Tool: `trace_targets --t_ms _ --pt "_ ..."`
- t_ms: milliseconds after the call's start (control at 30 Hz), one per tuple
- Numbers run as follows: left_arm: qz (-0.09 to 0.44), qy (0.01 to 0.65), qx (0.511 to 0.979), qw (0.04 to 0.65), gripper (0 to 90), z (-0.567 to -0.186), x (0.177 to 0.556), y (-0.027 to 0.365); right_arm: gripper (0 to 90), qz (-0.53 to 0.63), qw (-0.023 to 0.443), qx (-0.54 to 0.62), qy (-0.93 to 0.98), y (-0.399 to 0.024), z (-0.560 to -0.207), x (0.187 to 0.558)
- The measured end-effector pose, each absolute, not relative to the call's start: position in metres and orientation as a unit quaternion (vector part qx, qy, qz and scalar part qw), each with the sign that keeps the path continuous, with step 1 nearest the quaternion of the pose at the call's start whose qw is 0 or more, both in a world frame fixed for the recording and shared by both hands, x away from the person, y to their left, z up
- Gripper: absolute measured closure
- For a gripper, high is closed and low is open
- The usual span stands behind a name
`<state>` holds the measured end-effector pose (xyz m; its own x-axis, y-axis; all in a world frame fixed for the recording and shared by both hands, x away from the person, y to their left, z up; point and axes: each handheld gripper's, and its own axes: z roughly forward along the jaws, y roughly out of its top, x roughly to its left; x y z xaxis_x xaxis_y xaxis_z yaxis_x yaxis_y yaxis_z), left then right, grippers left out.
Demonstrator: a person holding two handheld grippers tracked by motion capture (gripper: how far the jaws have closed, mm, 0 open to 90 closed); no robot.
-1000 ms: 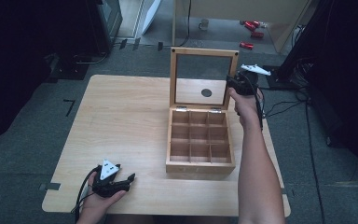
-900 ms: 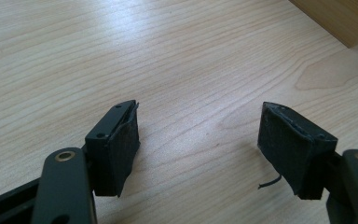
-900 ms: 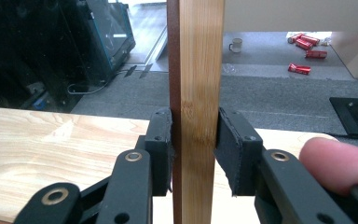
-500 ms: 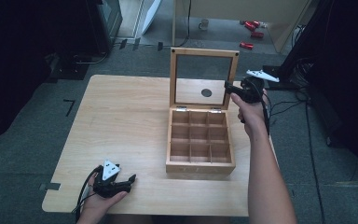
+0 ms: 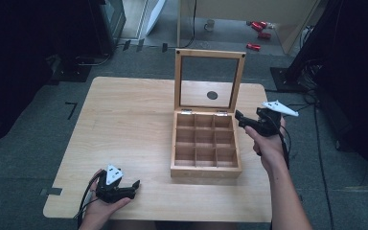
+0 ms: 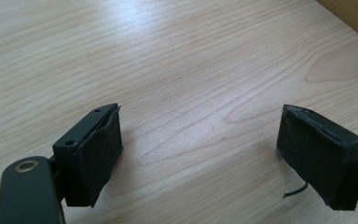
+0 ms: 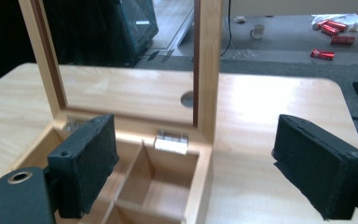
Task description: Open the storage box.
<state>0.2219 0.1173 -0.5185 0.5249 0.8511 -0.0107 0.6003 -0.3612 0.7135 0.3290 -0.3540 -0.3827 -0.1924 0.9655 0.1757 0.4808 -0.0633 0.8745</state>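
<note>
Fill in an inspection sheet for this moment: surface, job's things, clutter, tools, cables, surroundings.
Surface: light wooden table, bare apart from the box.
Job's things: wooden box with nine empty compartments; its windowed lid stands upright, open.
Clutter: nothing seen on the table.
Tools: left tool open, low over the table's near left corner; right tool open, beside the box's right rear corner, holding nothing.
Cables: one trails from the left tool off the near edge; another runs along the right hand.
Surroundings: grey floor, red items and a mug beyond the table.

Left half of the table (image 5: pixel 124 120) lies bare; the wooden box (image 5: pixel 205 165) and its upright lid (image 5: pixel 210 81) block centre-right
</note>
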Motion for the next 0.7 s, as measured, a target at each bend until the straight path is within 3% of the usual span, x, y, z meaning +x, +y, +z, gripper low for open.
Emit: trace_targets --t_ms 700 --pt "0.197 0.456 0.804 0.326 11.2 -0.519 0.221 0.116 12.0 0.414 0.268 0.598 0.631 -0.385 -0.454 0.247"
